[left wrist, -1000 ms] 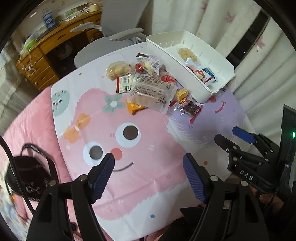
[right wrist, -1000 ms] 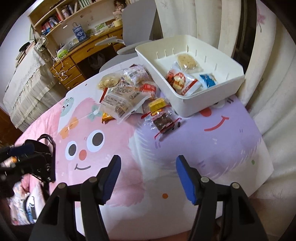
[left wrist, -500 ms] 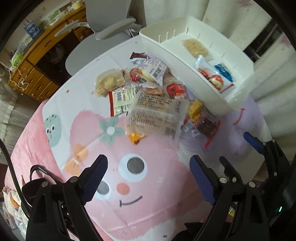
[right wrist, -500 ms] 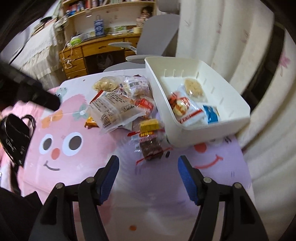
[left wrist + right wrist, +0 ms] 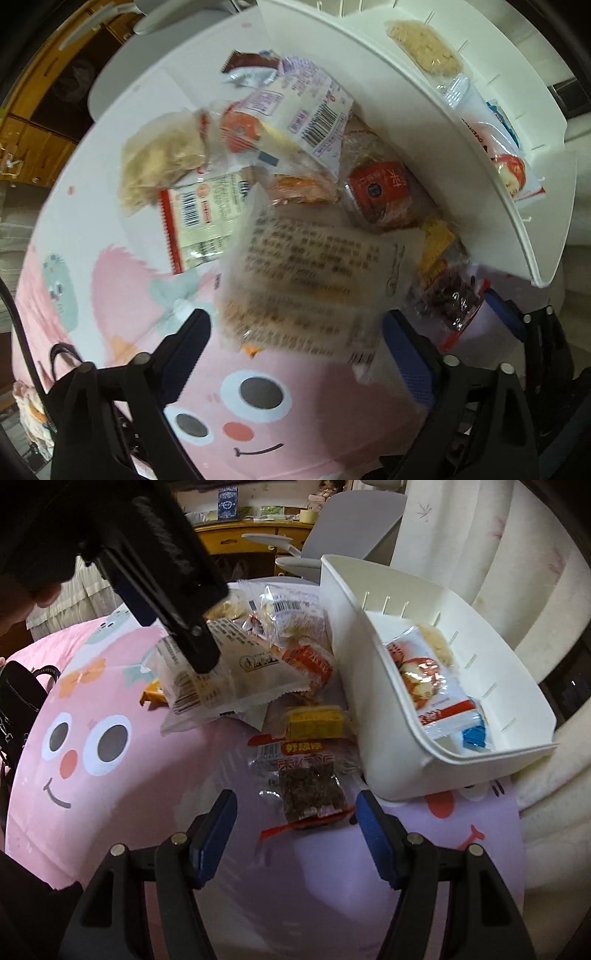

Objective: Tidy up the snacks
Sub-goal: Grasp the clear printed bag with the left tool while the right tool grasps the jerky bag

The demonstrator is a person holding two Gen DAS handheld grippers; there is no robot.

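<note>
Snacks lie piled left of the bin [image 5: 436, 779]: big bag [image 5: 314, 280] dead ahead between the left gripper's [image 5: 295, 347] spread fingers, dark packet [image 5: 310, 794] lengthwise inside the open right gripper [image 5: 295, 819].

Glossy plastic wrappers [image 5: 310, 280], matt bin [image 5: 373, 679]

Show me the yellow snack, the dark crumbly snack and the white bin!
yellow snack [image 5: 314, 722], right wrist view, middle of its wrapper.
dark crumbly snack [image 5: 312, 794], right wrist view, on the dark filling.
white bin [image 5: 373, 686], right wrist view, its near outer wall.
</note>
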